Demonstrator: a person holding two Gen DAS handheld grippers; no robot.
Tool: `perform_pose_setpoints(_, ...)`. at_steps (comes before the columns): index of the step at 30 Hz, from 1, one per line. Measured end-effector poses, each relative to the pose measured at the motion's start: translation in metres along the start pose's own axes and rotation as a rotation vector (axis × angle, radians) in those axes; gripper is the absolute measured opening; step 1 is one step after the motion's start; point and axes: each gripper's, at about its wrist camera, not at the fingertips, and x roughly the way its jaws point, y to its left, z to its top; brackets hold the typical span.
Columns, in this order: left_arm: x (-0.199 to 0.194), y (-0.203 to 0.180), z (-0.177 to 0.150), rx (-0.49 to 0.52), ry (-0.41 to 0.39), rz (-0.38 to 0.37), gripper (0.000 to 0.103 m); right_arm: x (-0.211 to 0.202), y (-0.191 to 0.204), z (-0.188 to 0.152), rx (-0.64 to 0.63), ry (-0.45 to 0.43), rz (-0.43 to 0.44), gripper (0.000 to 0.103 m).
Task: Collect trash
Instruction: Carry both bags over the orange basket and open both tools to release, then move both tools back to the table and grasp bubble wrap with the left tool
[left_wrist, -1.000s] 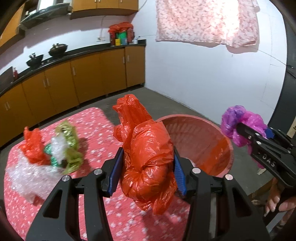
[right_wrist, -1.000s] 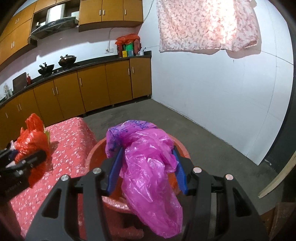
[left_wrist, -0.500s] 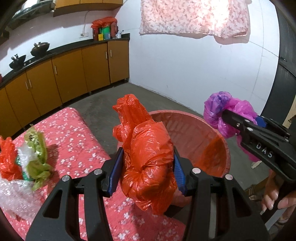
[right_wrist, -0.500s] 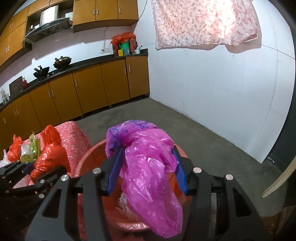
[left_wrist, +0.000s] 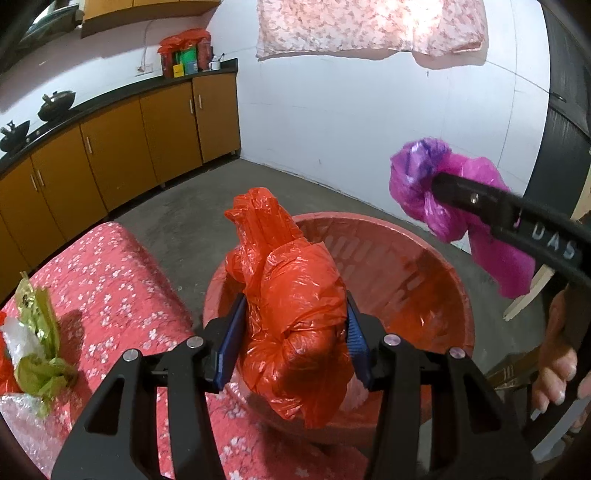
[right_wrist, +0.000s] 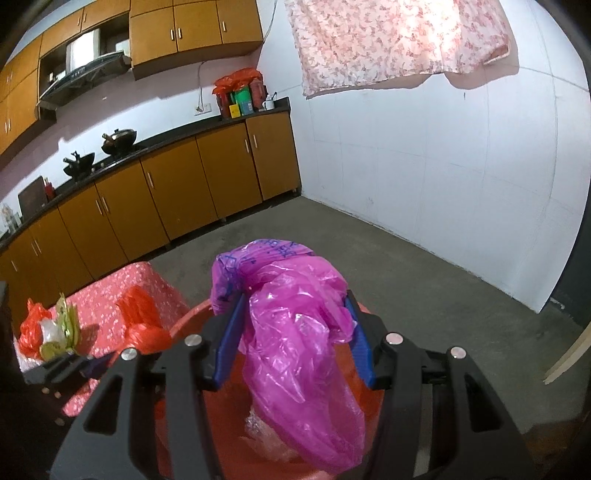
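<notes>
Over the last second both loads were carried from the tabletop (left_wrist: 110, 266) to above the basin (left_wrist: 436, 258), the red bag (left_wrist: 295, 317) clamped in the left claw (left_wrist: 295, 343) and the pink bag (right_wrist: 295, 332) in the right claw (right_wrist: 295, 347), ready for dropping.

Left black two-finger gripper (left_wrist: 295, 332) with blue-padded fingers (left_wrist: 231, 341) clamped around a crumpled orange plastic bag (left_wrist: 295, 314). Right black gripper (right_wrist: 293, 339) clamped likewise on a crumpled magenta plastic bag (right_wrist: 295, 350), raised to the left one's right, bare hand (left_wrist: 559, 354) gripping its handle.
</notes>
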Motion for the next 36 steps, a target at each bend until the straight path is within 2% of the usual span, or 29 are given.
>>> perform_pose_setpoints(4, 0.008, 0.003, 0.0, -0.019, 0.019, -0.004, 0.056, 0.002, -0.005, 0.001, 0.04, -0.006, 0.019, 0.059)
perform_pose_setpoints(7, 0.009, 0.006, -0.003, -0.031, 0.024, -0.006, 0.064, 0.001, -0.007, 0.001, 0.047, -0.009, 0.018, 0.066)
perform_pose_setpoints(15, -0.006, 0.026, -0.016, -0.104, 0.035, 0.039, 0.067, -0.008, -0.01, -0.011, 0.012, -0.001, -0.016, 0.067)
perform_pose_setpoints(20, -0.042, 0.045, -0.03, -0.145, 0.0, 0.112, 0.071, -0.016, 0.001, -0.02, -0.033, 0.006, -0.016, 0.068)
perform_pose_setpoints(23, -0.071, 0.056, -0.041, -0.156, -0.036, 0.177, 0.072, -0.02, 0.016, -0.026, -0.068, 0.018, 0.013, 0.068)
perform_pose_setpoints(29, -0.132, 0.089, -0.075, -0.204, -0.091, 0.36, 0.079, -0.031, 0.064, -0.042, -0.157, 0.035, 0.102, 0.068)
perform_pose_setpoints(32, -0.151, 0.112, -0.091, -0.243, -0.086, 0.432, 0.081, -0.036, 0.097, -0.05, -0.21, 0.039, 0.156, 0.068)
perform_pose_setpoints(36, -0.16, 0.149, -0.11, -0.356, -0.065, 0.502, 0.083, -0.039, 0.134, -0.06, -0.245, 0.053, 0.213, 0.068)
